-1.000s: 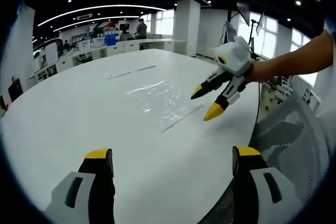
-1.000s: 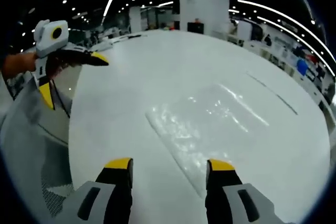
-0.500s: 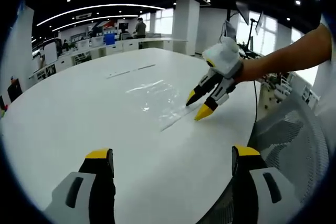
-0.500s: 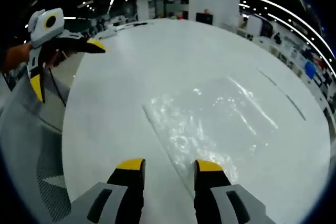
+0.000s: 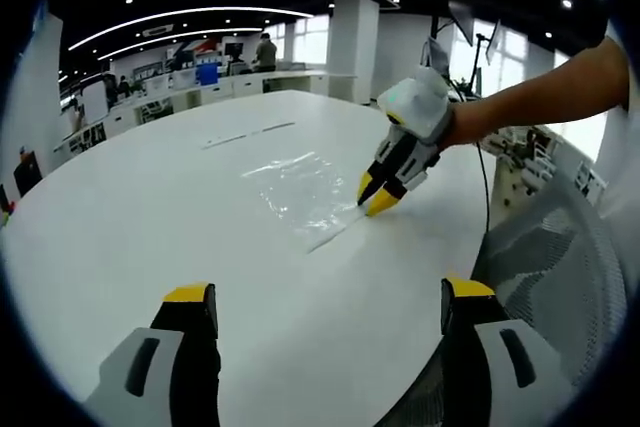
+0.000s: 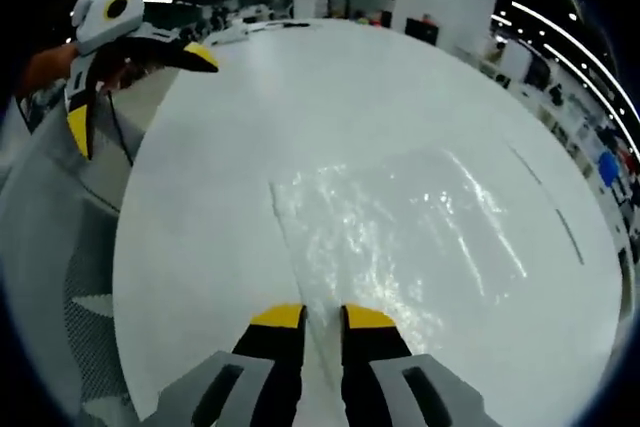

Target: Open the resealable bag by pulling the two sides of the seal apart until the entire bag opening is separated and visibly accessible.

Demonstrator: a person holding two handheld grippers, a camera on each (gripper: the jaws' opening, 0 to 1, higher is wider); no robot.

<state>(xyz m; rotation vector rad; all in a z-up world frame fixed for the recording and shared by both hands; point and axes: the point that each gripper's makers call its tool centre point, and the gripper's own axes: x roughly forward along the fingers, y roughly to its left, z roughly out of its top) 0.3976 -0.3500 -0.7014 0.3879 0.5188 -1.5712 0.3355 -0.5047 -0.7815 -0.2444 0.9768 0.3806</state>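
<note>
- White table (image 5: 120,217) in an open-plan office; clear resealable bag (image 6: 400,237) lies flat, seal edge toward the person.
- Right gripper (image 6: 322,315) has descended; its jaws have narrowed around the seal, apparently grasping it, contact unconfirmed.
- Left gripper (image 5: 322,292) hovers apart, jaws released; opening not begun.

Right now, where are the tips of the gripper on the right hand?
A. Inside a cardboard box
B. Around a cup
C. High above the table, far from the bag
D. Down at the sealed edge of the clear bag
D: the right gripper has its yellow tips down at the strip edge of the clear bag lying flat on the white table, jaws nearly together.
</note>
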